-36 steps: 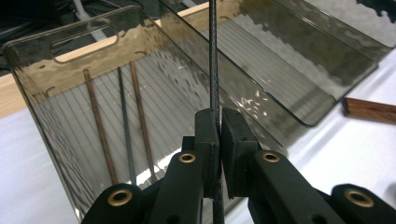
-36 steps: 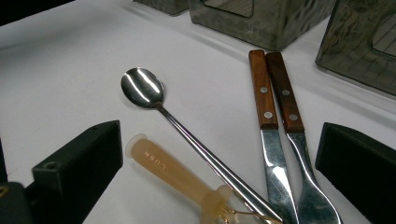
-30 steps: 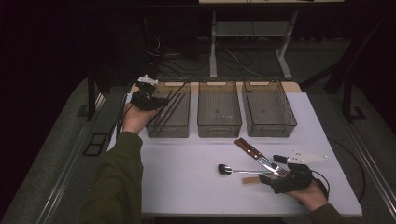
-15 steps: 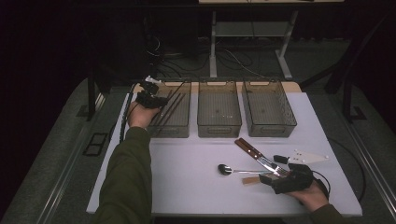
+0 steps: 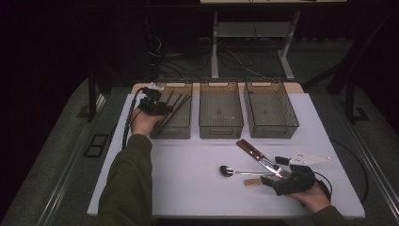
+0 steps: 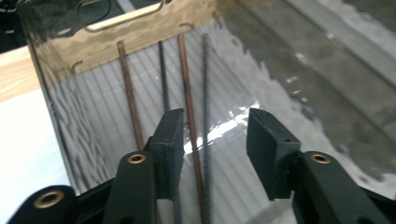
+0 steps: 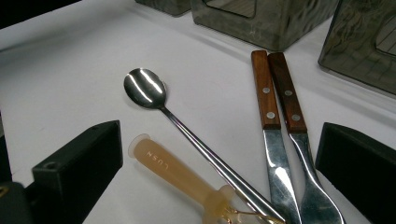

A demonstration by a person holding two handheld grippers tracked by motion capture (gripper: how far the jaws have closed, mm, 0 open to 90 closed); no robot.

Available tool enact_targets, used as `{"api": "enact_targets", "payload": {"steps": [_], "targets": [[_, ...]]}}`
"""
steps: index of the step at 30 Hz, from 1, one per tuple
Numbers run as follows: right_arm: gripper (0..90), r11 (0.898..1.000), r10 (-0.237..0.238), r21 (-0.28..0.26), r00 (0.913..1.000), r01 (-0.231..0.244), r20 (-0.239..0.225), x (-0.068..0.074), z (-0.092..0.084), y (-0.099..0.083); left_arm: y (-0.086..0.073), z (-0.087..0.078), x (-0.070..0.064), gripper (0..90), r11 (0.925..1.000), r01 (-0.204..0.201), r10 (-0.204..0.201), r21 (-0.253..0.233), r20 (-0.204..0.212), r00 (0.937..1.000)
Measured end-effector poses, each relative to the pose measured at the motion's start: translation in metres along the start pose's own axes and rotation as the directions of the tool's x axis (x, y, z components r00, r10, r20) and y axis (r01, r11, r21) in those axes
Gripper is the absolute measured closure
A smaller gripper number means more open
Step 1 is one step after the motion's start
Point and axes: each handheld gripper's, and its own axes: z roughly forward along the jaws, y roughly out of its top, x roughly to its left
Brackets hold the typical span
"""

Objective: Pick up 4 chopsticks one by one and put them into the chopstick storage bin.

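My left gripper (image 5: 156, 107) hangs over the near left corner of the left clear bin (image 5: 175, 133). Its jaws have just been opening and now stand apart (image 6: 215, 135), pressing on nothing. Below and between them lie thin chopsticks (image 5: 175, 106) on the bin floor, a brown one (image 6: 186, 88) and a black one (image 6: 204, 79) among them. My right gripper (image 5: 275, 171) rests open on the table (image 7: 219, 154), its jaws on either side of a steel spoon (image 7: 144, 88), a tan-handled utensil (image 7: 173, 170) and two wood-handled pieces (image 7: 271, 88).
Two more clear bins, the middle one (image 5: 221, 133) and the right one (image 5: 276, 134), stand in a row at the back of the white table (image 5: 188, 183). The spoon (image 5: 227, 170) and the wooden handles (image 5: 249, 149) lie at front right. Cables and frame legs lie beyond the table.
My left hand has sunk a little at the left bin and its jaws have parted. The right hand and the cutlery by it have stayed put.
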Motion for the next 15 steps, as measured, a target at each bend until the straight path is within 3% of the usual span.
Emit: {"api": "enact_targets", "payload": {"steps": [6,9,12,15], "targets": [[0.5,1.0,0.004,0.001,1.0,-0.004,0.003,0.0,0.0,0.0,0.003,-0.01,-0.01,47.0,0.9981,-0.046,0.048,-0.04,0.042,0.998],[0.5,1.0,-0.001,0.005,1.0,0.001,0.002,0.0,0.0,0.0,0.003,-0.017,-0.015,42.7,0.9974,-0.035,0.04,-0.063,0.083,0.9958],[0.5,1.0,-0.005,0.003,1.0,0.005,0.003,0.0,0.0,0.0,0.0,-0.024,-0.019,40.4,0.9966,-0.046,0.052,-0.068,0.092,0.9944],[0.5,1.0,-0.004,0.004,1.0,0.004,0.003,0.0,0.001,0.001,-0.003,-0.032,-0.024,39.5,0.9957,-0.023,0.033,-0.089,0.114,0.993]]}}
